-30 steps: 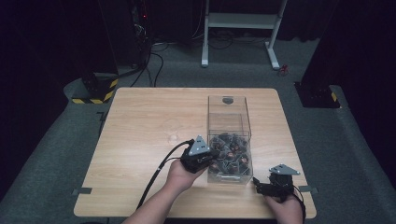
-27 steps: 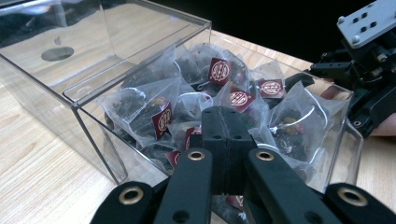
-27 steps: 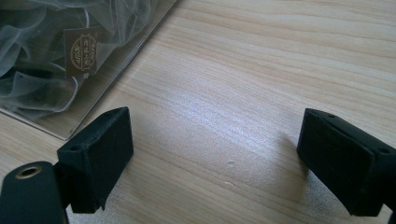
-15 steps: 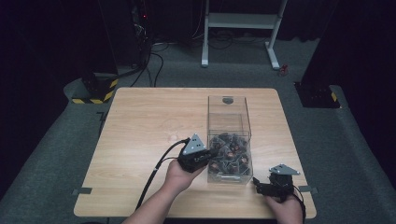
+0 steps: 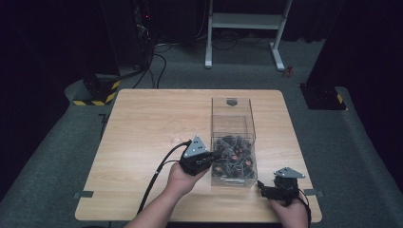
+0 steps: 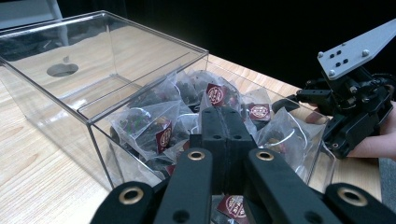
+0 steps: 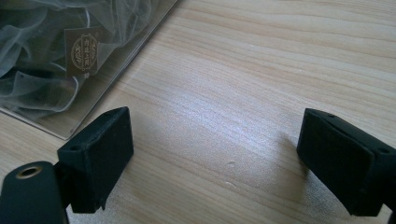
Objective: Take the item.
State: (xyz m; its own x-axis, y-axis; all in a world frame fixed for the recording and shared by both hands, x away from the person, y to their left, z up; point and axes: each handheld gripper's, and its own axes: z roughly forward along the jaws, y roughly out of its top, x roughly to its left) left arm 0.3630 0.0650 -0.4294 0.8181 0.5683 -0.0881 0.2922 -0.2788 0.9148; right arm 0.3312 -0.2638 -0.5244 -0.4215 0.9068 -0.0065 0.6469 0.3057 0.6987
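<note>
Your left claw reaches over the near left wall of the clear box, and in the left gripper view its two black pads are pressed flat together with nothing between them. The tips hang just above the pile of tea bags, mesh sachets with small dark red labels, which fill the near end of the box; whether the tips touch the top sachets I cannot tell. The far end of the box lies bare, with a round hole in its far wall.

Your right claw rests low on the wooden surface just beside the near right corner of the box, its pads spread wide apart over bare wood, gripping nothing. In the right gripper view a labelled sachet shows through the box wall at the upper left.
</note>
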